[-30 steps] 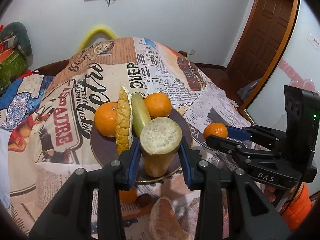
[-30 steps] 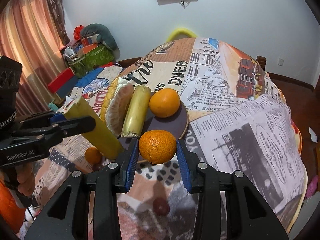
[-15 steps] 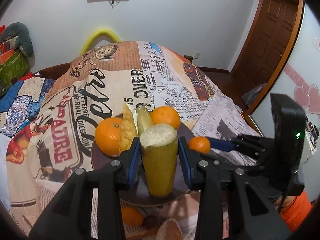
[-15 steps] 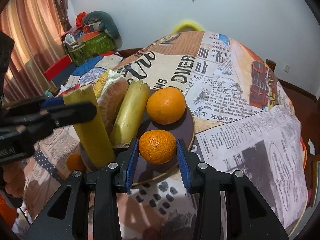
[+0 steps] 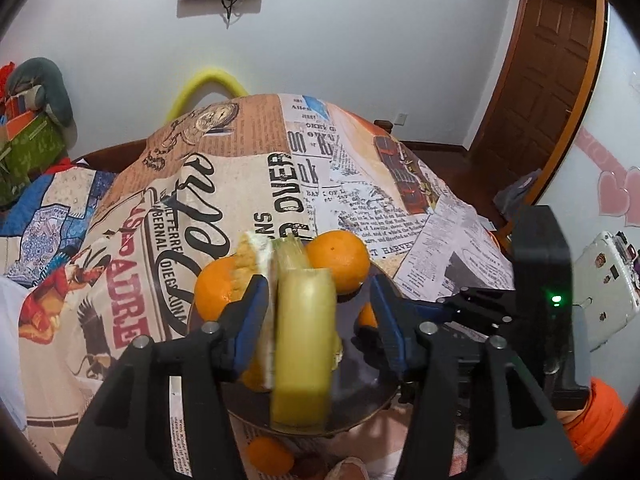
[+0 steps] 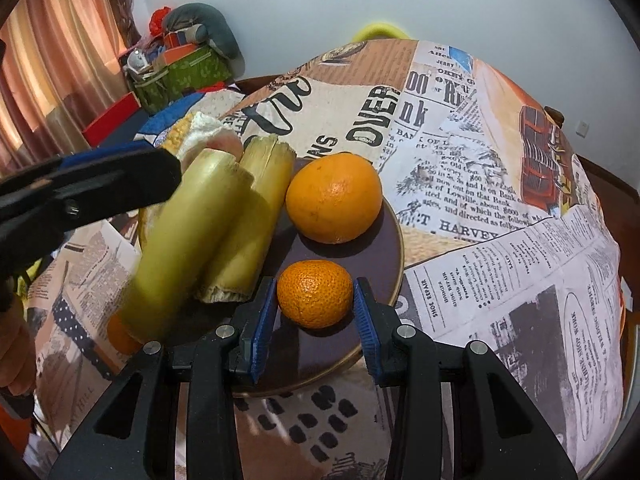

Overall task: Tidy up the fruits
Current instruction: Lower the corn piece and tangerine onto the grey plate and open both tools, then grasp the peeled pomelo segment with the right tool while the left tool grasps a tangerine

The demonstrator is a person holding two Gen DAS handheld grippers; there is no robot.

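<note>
A dark plate (image 6: 370, 258) with a gold rim holds a large orange (image 6: 334, 198), a sugarcane piece (image 6: 252, 220) and a pomelo slice (image 5: 256, 256); another orange (image 5: 214, 292) sits at its left. My left gripper (image 5: 318, 282) is opening. A second sugarcane piece (image 5: 304, 352), blurred, lies between its jaws on the plate (image 5: 360, 372), with a gap to the right pad. My right gripper (image 6: 315, 284) is shut on a small mandarin (image 6: 315, 294), low over the plate's near right part. The left gripper's finger (image 6: 100, 184) crosses the right wrist view above the loose cane (image 6: 176, 252).
A newspaper-print cloth (image 6: 500, 240) covers the round table. A small mandarin (image 5: 268, 456) and a peeled fruit piece (image 5: 348, 470) lie on the cloth before the plate. A white phone (image 5: 608, 284) is at the right, near an orange sleeve (image 5: 592, 420).
The left gripper lowered the sugarcane piece onto the plate and its jaws spread off it. The right gripper carried the mandarin from beside the plate to low over it.
</note>
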